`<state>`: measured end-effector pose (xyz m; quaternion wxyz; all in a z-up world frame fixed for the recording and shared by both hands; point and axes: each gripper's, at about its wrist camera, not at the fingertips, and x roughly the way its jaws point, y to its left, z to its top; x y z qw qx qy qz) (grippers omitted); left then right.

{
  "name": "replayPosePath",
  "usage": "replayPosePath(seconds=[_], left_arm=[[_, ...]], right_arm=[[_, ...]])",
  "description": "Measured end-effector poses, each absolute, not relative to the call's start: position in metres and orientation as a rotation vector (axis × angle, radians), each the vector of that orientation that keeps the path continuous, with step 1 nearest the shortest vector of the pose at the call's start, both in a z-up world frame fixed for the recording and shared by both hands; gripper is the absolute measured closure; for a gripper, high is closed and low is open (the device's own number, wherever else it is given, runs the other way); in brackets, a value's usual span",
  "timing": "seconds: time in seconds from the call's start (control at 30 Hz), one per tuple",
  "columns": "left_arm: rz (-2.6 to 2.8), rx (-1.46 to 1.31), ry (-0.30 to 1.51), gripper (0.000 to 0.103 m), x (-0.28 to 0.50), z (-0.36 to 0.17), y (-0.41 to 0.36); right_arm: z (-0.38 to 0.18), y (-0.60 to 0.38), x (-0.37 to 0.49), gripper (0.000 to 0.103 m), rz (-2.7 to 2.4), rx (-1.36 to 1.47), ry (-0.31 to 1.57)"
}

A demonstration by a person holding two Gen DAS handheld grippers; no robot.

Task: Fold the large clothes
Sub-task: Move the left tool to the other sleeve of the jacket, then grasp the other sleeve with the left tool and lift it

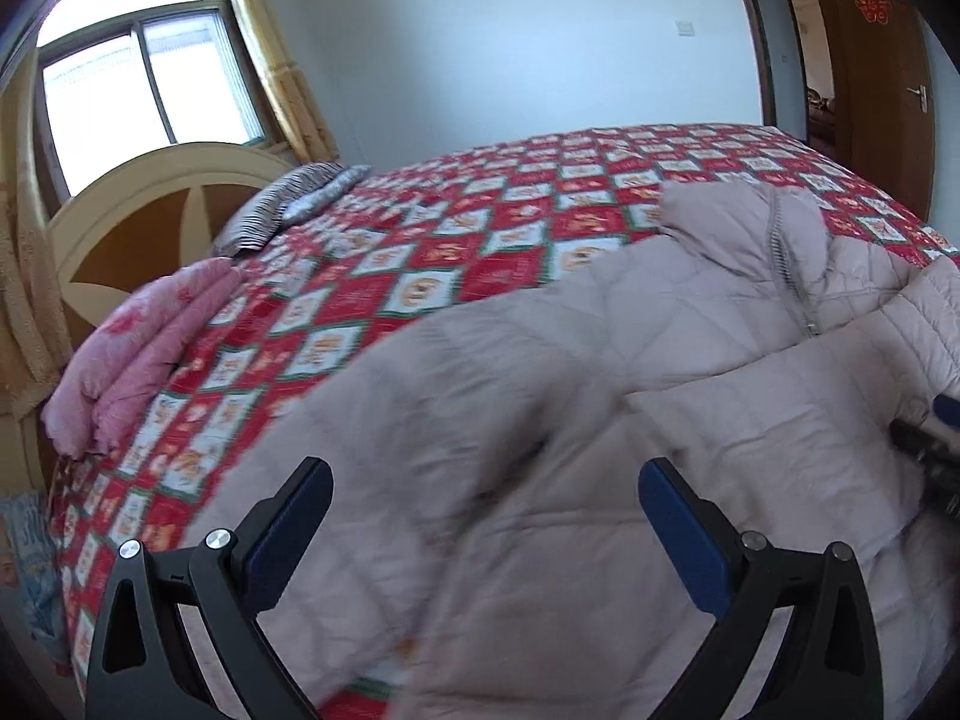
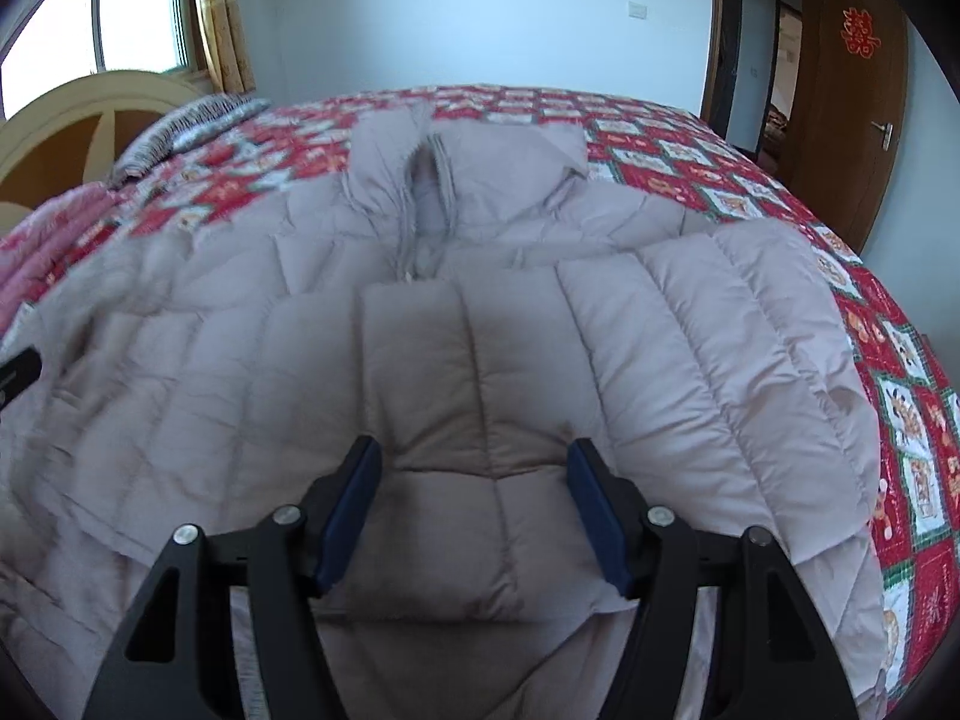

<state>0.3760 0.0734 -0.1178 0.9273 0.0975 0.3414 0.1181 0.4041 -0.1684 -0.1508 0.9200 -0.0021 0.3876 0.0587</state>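
A pale beige quilted down jacket (image 2: pixel 690 330) lies spread on the bed, collar (image 2: pixel 462 150) and zipper at the far side. In the left wrist view the jacket (image 1: pixel 600 360) is blurred. My left gripper (image 1: pixel 486 474) hovers over its near part with the jaws wide open and nothing between them. A padded fold of the jacket, seemingly a sleeve (image 2: pixel 474 396), lies across the body, and my right gripper (image 2: pixel 474 456) is closed on its near end, both blue pads touching the bunched fabric. The right gripper's black body (image 1: pixel 927 456) shows at the left view's right edge.
The bed carries a red checked quilt (image 1: pixel 456 276). A folded pink blanket (image 1: pixel 138 360) and a striped pillow (image 1: pixel 282 210) lie by the headboard (image 1: pixel 138 222) on the left. A window (image 1: pixel 144 84) is behind, and a wooden door (image 2: pixel 852 120) stands at the right.
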Motion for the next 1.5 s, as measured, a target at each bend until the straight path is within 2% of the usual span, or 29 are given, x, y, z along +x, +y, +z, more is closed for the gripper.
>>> replayPosePath(seconds=[0.1, 0.23, 0.47, 0.63, 0.83, 0.87, 0.9, 0.93, 0.97, 1.0, 1.1, 1.3, 1.5], left_arm=[[0.320, 0.182, 0.716, 0.001, 0.353, -0.114, 0.126], [0.458, 0.129, 0.741, 0.001, 0.312, -0.115, 0.207], [0.626, -0.003, 0.825, 0.001, 0.230, -0.143, 0.334], [0.625, -0.128, 0.856, 0.001, 0.204, -0.166, 0.361], [0.524, -0.213, 0.867, 0.003, 0.218, -0.183, 0.340], [0.506, -0.216, 0.871, 0.020, 0.221, -0.185, 0.335], [0.480, -0.212, 0.883, 0.031, 0.225, -0.188, 0.330], [0.477, -0.196, 0.891, 0.047, 0.229, -0.189, 0.326], [0.470, -0.180, 0.883, 0.074, 0.230, -0.187, 0.322], [0.434, -0.172, 0.883, 0.088, 0.232, -0.184, 0.318], [0.453, -0.114, 0.850, 0.093, 0.231, -0.162, 0.310], [0.492, -0.024, 0.700, 0.094, 0.230, -0.091, 0.305], [0.488, 0.054, 0.551, 0.095, 0.250, -0.012, 0.277]], right_arm=[[-0.148, -0.154, 0.404, 0.024, 0.144, -0.052, 0.783], [-0.168, -0.143, 0.410, 0.024, 0.166, -0.110, 0.829], [-0.172, -0.140, 0.410, 0.020, 0.135, -0.138, 0.822], [-0.172, -0.138, 0.408, 0.019, 0.115, -0.159, 0.812], [-0.172, -0.137, 0.407, 0.017, 0.098, -0.175, 0.803], [-0.172, -0.137, 0.408, 0.016, 0.097, -0.175, 0.803], [-0.172, -0.137, 0.408, 0.016, 0.096, -0.174, 0.803], [-0.172, -0.137, 0.408, 0.016, 0.096, -0.173, 0.804], [-0.171, -0.138, 0.408, 0.016, 0.099, -0.169, 0.805], [-0.170, -0.139, 0.408, 0.016, 0.105, -0.162, 0.806], [-0.161, -0.147, 0.404, 0.018, 0.145, -0.133, 0.833], [-0.124, -0.170, 0.369, 0.018, 0.169, -0.156, 0.735], [-0.130, -0.193, 0.353, 0.018, 0.149, -0.143, 0.754]])
